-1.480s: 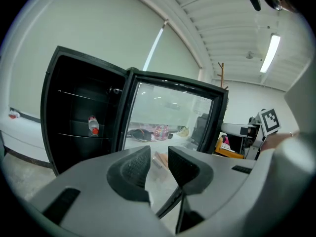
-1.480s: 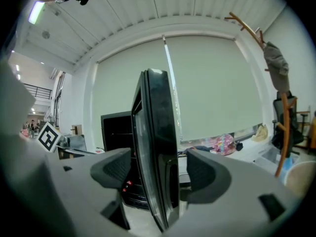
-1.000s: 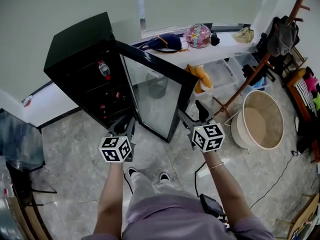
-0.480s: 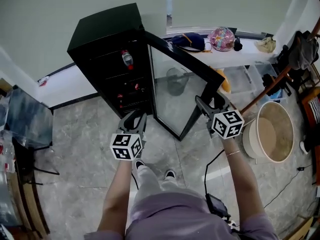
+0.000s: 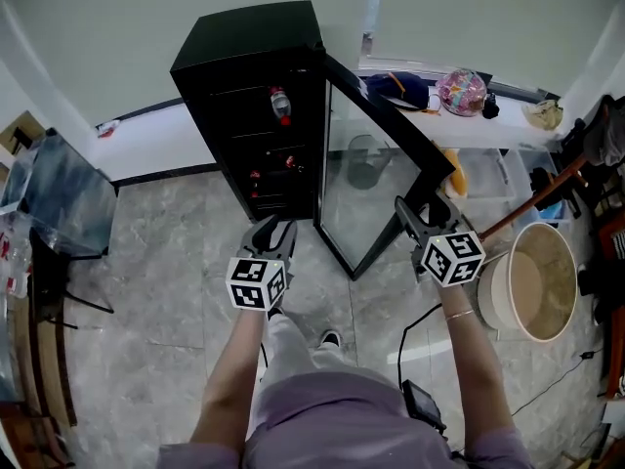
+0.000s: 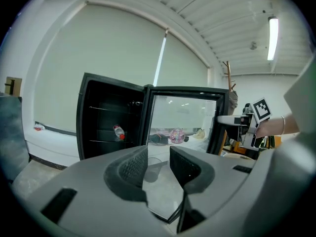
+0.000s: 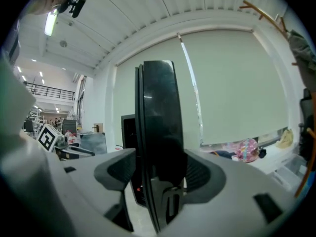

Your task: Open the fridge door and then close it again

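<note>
The fridge door (image 5: 369, 179), a glass pane in a black frame, stands wide open at the upper centre of the head view. It is hinged to the single black, box-shaped fridge (image 5: 249, 42). Its free edge is taken between the ridged grey pads of the right gripper (image 5: 422, 213), whose jaws have just been closing. The pads appear to be pressed on the frame, though full contact cannot be confirmed. The left gripper (image 5: 272, 231) is held left of the door, its jaws narrowly apart with nothing between them after just opening a little. Two marker cubes (image 5: 256, 283) printed with black-and-white squares are carried, one per gripper. One red-capped bottle (image 5: 280, 104) is seen on an upper shelf. The floor (image 5: 166, 233) is laid in grey marbled tiles.
</note>
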`<state>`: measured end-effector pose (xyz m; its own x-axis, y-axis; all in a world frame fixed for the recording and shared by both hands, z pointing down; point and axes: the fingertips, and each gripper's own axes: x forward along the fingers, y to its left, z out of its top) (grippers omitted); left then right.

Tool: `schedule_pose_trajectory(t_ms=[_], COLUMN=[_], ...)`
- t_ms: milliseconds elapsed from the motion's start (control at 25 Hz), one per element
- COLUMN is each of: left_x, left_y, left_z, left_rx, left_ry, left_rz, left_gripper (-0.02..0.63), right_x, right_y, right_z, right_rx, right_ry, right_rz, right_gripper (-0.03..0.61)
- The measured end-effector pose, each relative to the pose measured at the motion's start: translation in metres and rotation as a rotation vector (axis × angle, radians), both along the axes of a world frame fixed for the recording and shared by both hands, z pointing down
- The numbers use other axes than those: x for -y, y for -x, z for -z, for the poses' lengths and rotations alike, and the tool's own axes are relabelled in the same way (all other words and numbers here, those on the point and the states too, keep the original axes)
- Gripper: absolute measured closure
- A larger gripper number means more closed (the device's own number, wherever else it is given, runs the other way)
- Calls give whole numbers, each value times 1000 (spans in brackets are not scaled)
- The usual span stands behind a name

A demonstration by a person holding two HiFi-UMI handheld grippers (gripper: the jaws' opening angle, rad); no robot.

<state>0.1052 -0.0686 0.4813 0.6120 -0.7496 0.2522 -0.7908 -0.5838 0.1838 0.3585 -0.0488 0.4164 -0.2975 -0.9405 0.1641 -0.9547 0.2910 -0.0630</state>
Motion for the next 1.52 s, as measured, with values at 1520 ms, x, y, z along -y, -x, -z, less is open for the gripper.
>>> schedule_pose_trajectory(t_ms=[1520], left_x=[-32], left_y=[117], left_z=[-9], left_rx=[-6], left_ry=[20], left_rz=[141], left_gripper=[488], right_x=[13], right_y=[317], right_z=[24], right_rx=[89], right_ry=[-62], right_rz=[556], right_gripper=[313])
